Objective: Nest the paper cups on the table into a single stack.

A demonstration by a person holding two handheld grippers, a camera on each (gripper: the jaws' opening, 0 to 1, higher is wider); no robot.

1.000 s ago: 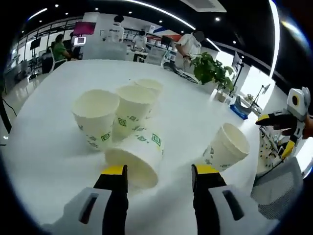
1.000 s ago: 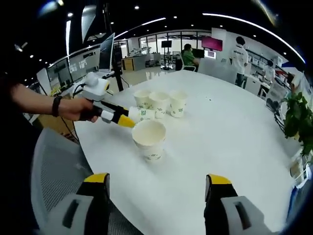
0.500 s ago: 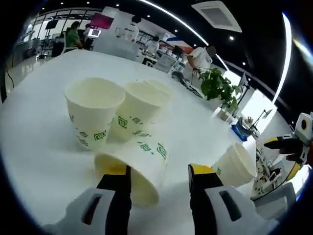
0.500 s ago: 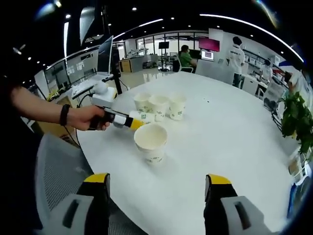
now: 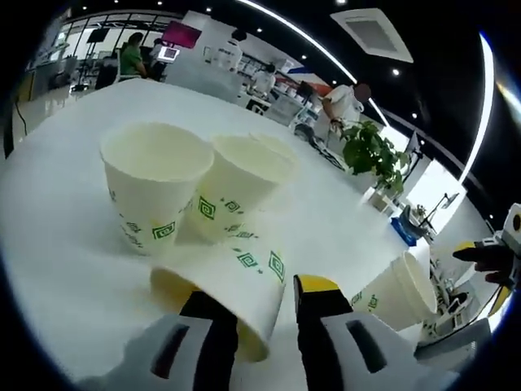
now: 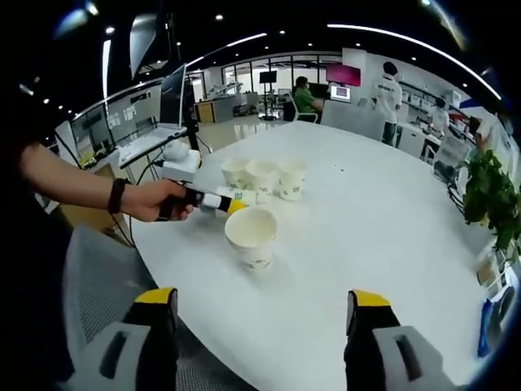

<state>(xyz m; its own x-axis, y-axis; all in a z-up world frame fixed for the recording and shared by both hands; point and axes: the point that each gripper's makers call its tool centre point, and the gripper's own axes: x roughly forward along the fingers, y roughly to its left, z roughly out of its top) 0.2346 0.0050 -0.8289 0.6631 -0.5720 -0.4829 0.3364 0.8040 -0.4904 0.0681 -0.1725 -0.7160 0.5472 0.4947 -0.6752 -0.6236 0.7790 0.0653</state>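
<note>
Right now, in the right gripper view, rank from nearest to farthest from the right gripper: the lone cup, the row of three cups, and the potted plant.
1. The lone cup, upright, just ahead of the right gripper.
2. The row of three cups, behind it on the table.
3. The potted plant, at the table's far right edge; its rank against the row is less certain.

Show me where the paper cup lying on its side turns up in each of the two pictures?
Left gripper view: the tipped cup lies at bottom centre, between the jaws of the left hand-held gripper.
Right gripper view: the same cup is small, left of centre, at that gripper's tip, beside the three standing cups.
Shared landmark: the lone upright cup standing apart.
</note>
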